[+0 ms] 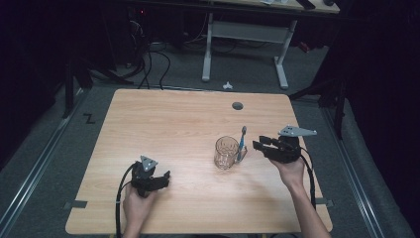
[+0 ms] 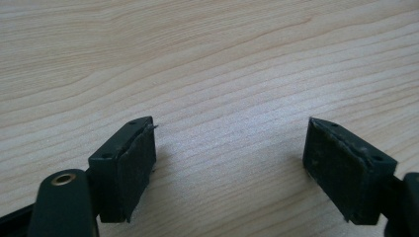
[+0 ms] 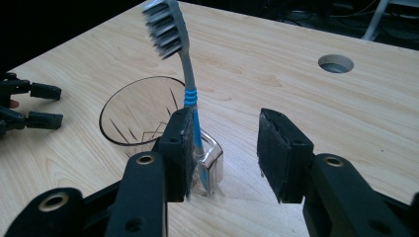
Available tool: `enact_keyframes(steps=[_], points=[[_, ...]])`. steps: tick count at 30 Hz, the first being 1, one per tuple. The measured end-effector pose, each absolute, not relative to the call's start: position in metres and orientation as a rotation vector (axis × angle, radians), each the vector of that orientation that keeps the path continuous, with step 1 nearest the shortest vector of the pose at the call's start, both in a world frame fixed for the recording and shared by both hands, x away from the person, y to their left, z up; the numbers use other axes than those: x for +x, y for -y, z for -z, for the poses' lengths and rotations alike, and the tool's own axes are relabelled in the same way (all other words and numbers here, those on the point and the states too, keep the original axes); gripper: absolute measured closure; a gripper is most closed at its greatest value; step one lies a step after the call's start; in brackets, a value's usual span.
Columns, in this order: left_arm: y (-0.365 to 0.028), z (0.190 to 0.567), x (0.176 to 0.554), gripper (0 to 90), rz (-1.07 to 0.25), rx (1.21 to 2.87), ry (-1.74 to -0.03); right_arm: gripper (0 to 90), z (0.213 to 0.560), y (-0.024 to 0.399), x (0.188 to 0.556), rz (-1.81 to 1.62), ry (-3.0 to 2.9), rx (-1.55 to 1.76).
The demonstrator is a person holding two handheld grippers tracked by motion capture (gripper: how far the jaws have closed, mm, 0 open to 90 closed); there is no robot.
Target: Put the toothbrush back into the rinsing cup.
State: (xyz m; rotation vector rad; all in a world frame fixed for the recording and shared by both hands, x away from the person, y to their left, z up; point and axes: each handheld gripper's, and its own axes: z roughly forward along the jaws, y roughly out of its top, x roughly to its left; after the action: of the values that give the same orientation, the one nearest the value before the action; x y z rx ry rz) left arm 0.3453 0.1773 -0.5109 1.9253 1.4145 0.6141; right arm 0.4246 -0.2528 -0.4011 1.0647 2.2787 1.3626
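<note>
**Two grippers, one mug, one toothbrush: right hand lines up on the handle**

One pale wooden table (image 1: pixel 163 129) carries the whole scene, with a single round cable hole (image 1: pixel 237 105) toward its far edge. On it stands one clear cut-glass mug (image 1: pixel 227 152), right of centre, and against the mug's right side leans one toothbrush with a blue-and-grey handle (image 1: pixel 241 144), bristles up at the far end, its long axis close to upright and tipped slightly.

Now the tools. Over at near left the left gripper (image 1: pixel 166 177) sits low on the wood, well apart from the mug; in its own view the jaws stand wide apart over bare table, nothing between them. The right gripper (image 1: pixel 258 144) is much the nearer, just right of the toothbrush and pointing left at it. From the right gripper view its jaws are about half open and hold nothing yet: the left pad (image 3: pixel 184 148) sits right at the toothbrush handle (image 3: pixel 191 98) and the mug's glass handle (image 3: pixel 210 165), the other pad stands clear. Whether that left pad actually touches I can't tell.

To my eye, the grab needs a small sideways shift toward the mug to bring the upright handle between the pads.
</note>
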Motion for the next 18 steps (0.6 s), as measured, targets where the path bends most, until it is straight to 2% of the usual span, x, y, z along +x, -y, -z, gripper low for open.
enact_keyframes(steps=[18], points=[[-0.1773,0.5109,0.3453,21.0,-0.614,1.926,-1.414,58.8,0.4059,0.2622,0.4148,-1.396,-2.244,1.086]])
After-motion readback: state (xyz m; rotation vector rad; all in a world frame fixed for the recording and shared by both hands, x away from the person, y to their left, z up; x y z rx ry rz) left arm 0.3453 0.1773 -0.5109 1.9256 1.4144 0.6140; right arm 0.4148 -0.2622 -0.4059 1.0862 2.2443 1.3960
